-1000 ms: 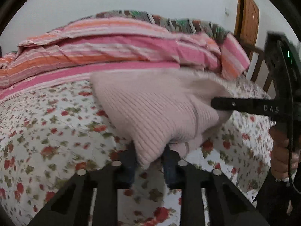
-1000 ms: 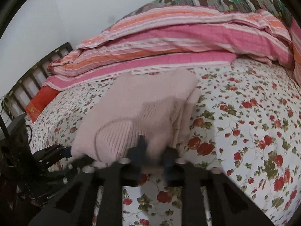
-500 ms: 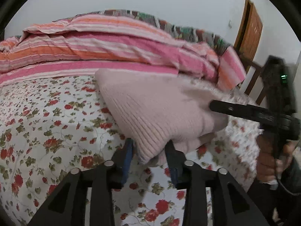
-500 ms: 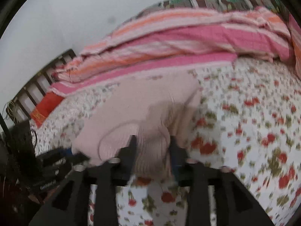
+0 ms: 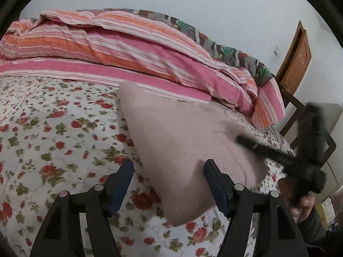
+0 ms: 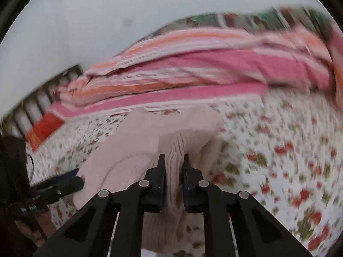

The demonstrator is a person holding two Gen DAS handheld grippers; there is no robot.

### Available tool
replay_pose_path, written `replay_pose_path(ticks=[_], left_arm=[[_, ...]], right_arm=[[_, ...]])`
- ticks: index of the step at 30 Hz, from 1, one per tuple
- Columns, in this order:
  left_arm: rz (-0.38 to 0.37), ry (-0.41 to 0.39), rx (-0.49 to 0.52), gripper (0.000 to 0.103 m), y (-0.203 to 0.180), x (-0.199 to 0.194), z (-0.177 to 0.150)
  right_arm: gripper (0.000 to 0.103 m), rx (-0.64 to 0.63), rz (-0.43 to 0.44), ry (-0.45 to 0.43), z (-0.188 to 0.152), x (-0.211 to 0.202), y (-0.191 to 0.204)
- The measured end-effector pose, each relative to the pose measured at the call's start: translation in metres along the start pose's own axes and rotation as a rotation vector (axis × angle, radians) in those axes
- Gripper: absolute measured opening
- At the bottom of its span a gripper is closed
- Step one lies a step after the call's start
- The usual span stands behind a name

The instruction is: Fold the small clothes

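A pale pink ribbed sweater (image 5: 175,132) lies folded on the floral bedsheet (image 5: 53,128). My left gripper (image 5: 169,171) straddles its near corner with jaws opening wide; the left pad stands off the cloth. In the right wrist view, my right gripper (image 6: 174,165) has its jaws closing on a raised ridge of the sweater (image 6: 139,141), and ribbed fabric is pinched between the pads. The right gripper's finger (image 5: 246,141) reaches onto the sweater's right edge in the left wrist view. The left gripper (image 6: 64,180) shows at the sweater's left edge. The right wrist view is blurred.
A striped pink and orange quilt (image 5: 128,42) is piled along the back of the bed. A wooden door (image 5: 295,60) and a dark bed frame (image 5: 300,107) are at the right. An orange-red cloth (image 6: 45,126) lies by the slatted headboard (image 6: 32,107).
The left jaws opened and let go of the sweater's corner, which dropped onto the sheet. The right jaws opened briefly, then closed again on a fold of the sweater.
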State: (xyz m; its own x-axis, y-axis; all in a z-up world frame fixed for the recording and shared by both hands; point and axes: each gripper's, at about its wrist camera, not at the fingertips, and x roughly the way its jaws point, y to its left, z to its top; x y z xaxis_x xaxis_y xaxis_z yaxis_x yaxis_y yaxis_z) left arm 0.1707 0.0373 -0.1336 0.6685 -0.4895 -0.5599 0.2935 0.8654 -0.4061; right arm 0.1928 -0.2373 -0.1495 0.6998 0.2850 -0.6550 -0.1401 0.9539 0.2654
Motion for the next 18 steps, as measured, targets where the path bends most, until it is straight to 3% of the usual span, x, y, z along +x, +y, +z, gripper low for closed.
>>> replay_pose_path(ticks=[2, 7, 13, 18], left_arm=[[-0.002, -0.001, 0.014, 0.066, -0.004, 0.002, 0.002], [0.018, -0.022, 0.019, 0.066, -0.008, 0.008, 0.009], [0.037, -0.006, -0.049, 0.066, 0.003, 0.027, 0.04], [0.087, 0.089, -0.105, 0.066, 0.035, 0.073, 0.069]], right_arm=[[0.013, -0.019, -0.021, 0.032, -0.009, 0.009, -0.004], [0.029, -0.131, -0.046, -0.026, 0.005, -0.01, 0.012], [0.031, -0.214, -0.063, -0.068, 0.04, -0.002, 0.02], [0.031, -0.237, -0.001, 0.038, 0.046, 0.034, 0.015]])
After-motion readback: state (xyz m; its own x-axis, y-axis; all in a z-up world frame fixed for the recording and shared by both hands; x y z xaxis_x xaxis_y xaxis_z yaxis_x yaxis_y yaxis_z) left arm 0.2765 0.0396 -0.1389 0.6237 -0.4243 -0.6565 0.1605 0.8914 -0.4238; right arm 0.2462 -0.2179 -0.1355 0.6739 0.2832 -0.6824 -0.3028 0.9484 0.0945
